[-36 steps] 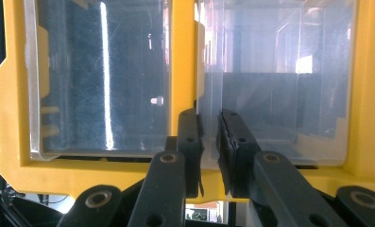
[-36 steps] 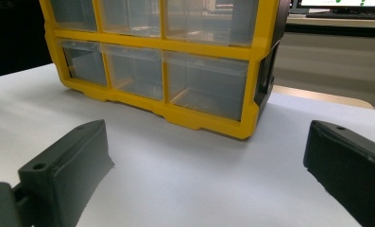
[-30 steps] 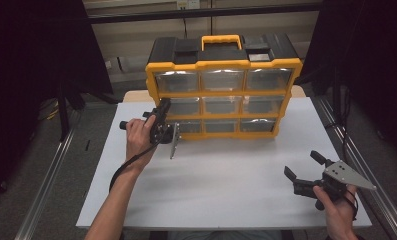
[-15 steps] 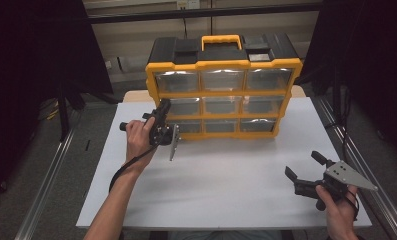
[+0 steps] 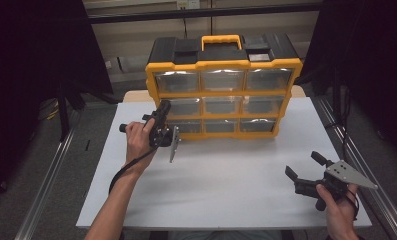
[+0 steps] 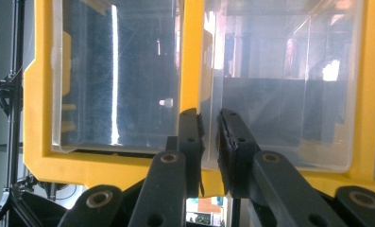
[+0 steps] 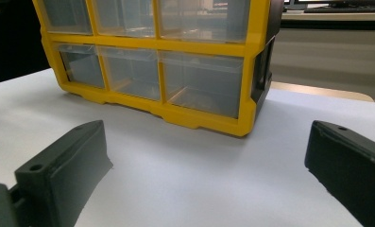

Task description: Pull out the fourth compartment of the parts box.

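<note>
Left hand-held gripper (image 6: 208, 142), jaws nearly closed, stays pressed at the organizer (image 5: 221, 90) drawers, unmoved; right hand-held gripper (image 5: 306, 167) waits wide on the desk (image 5: 226, 185).

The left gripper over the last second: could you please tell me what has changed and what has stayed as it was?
Little has visibly changed. The left gripper stays at the left drawers of the yellow and black plastic drawer cabinet, perhaps edged slightly closer, its jaws nearly closed with nothing visibly between them. The right gripper remains open, apart over the white table. The cabinet has not moved.
</note>
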{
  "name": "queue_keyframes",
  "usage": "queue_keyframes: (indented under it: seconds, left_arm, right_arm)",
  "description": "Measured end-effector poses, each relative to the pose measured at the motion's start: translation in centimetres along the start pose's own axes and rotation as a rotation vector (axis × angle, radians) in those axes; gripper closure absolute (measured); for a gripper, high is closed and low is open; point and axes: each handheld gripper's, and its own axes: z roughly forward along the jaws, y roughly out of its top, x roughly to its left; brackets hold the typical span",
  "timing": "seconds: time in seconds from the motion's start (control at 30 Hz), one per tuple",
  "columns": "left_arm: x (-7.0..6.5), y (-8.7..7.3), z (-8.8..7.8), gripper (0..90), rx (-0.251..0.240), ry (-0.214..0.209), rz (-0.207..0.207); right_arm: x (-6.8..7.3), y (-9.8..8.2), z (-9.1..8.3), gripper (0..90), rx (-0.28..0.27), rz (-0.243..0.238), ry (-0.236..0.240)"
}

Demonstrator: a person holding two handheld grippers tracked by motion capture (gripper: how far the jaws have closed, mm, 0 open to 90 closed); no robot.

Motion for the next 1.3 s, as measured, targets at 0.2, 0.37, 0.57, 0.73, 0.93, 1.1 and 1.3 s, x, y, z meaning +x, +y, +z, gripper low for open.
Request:
queue_keyframes:
  seconds: [0.2,0.37,0.57,0.73,0.93,1.1,1.3]
  left_arm:
    - [0.0,0.1,-0.3,80.5,-0.001,0.019,0.003]
    - [-0.2,0.2,-0.6,80.6,0.015,0.016,0.000]
    - [-0.1,0.2,-1.0,80.7,-0.003,0.028,0.008]
    - [-0.4,0.2,-1.2,80.6,-0.032,0.042,-0.028]
    - [-0.4,0.1,-1.3,80.6,-0.043,0.048,-0.024]
    - [-0.5,0.1,-1.7,80.5,-0.045,0.054,-0.038]
    - [-0.5,0.2,-1.9,80.5,-0.053,0.056,-0.033]
  right_arm:
    - [0.2,0.0,-0.1,0.2,-0.001,0.000,-0.003]
    - [0.1,0.0,0.0,0.2,0.000,0.001,0.000]
    - [0.1,0.0,0.1,0.1,-0.001,0.008,0.001]
    - [0.2,0.0,0.2,0.2,0.004,0.002,0.001]
    - [0.3,0.0,0.5,0.1,0.008,-0.008,0.011]
    - [0.3,0.0,0.8,0.2,0.012,-0.001,0.018]
    - [0.2,0.0,0.7,0.1,0.011,-0.002,0.017]
